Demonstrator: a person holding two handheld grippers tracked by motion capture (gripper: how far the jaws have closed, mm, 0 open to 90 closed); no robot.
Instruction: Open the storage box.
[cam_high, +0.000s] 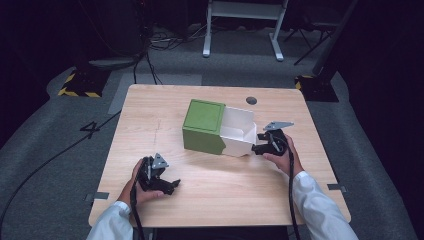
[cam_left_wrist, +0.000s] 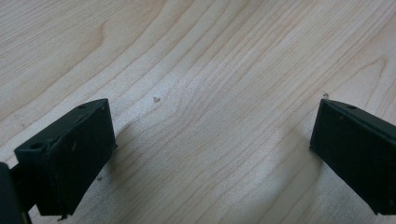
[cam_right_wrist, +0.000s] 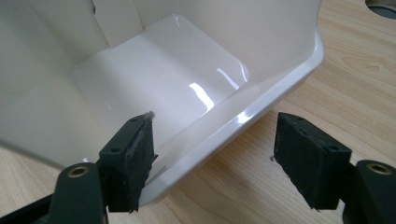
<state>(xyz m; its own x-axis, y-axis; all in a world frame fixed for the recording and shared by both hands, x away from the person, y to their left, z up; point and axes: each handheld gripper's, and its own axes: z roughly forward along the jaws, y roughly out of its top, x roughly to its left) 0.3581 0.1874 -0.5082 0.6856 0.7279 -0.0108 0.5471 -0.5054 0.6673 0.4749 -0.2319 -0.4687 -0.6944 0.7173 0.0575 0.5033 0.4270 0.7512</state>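
Seemingly the glossy white plastic drawer (cam_high: 239, 131), drawn partway out of the green box-shaped sleeve (cam_high: 204, 125) mid-table, is being released: the right gripper (cam_right_wrist: 212, 154) straddles its front rim, jaws spread, pads apparently clear. Next comes backing off cleanly. The left gripper (cam_left_wrist: 210, 154) rests spread wide on bare wooden table (cam_high: 165, 105)

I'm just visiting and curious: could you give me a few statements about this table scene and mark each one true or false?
1. The white drawer is pulled partway out of the green box. True.
2. The drawer holds several small parts. False: its inside looks empty.
3. The right gripper has its jaws either side of the drawer's front wall, one inside and one outside. True.
4. The left gripper is clamped on a pen. False: its jaws stand open over bare table.
5. The box stands on the floor. False: it stands on the table.
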